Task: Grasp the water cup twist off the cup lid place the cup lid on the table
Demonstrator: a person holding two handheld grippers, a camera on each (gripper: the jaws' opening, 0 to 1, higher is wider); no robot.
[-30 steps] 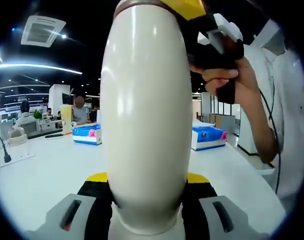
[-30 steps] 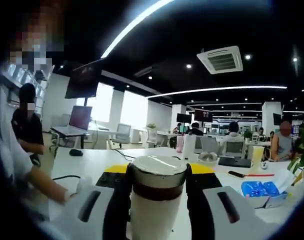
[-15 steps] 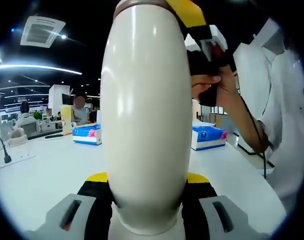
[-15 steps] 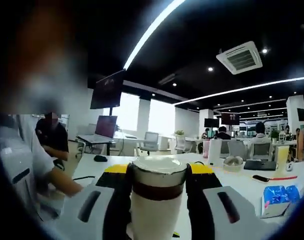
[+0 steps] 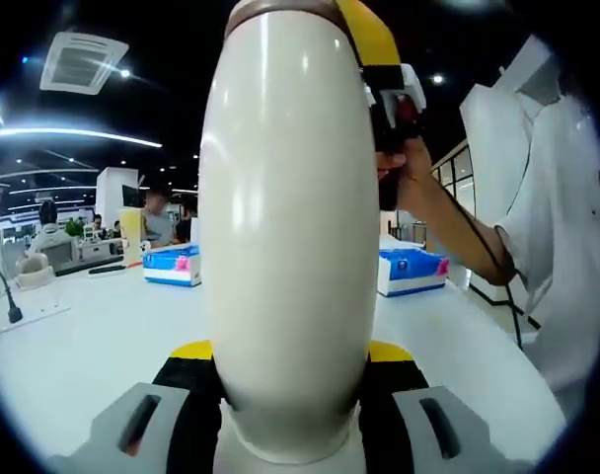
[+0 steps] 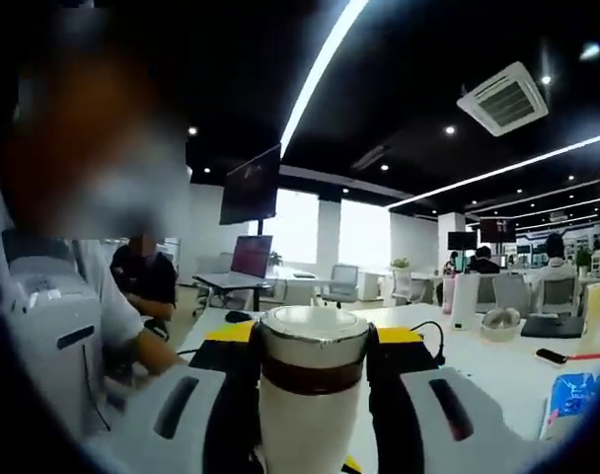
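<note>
Cup lid [image 6: 313, 328] stays clamped in right gripper [image 6: 313, 365], turned since; left gripper [image 5: 290, 395] clamps cup [image 5: 288, 227].

Water cup [image 5: 288, 237] top cut off at upper frame edge; cup lid [image 6: 313, 334] seam unclear; cup blocks surface [image 5: 73, 336] centre.

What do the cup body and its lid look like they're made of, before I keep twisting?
The cup body looks like glossy cream-white enamel or coated metal, maybe plastic: smooth, with soft streaks of reflected ceiling light. The cup lid looks like pale plastic with a shiny top and a dark brown band below it, possibly rubber or painted. The look doesn't settle either.
</note>
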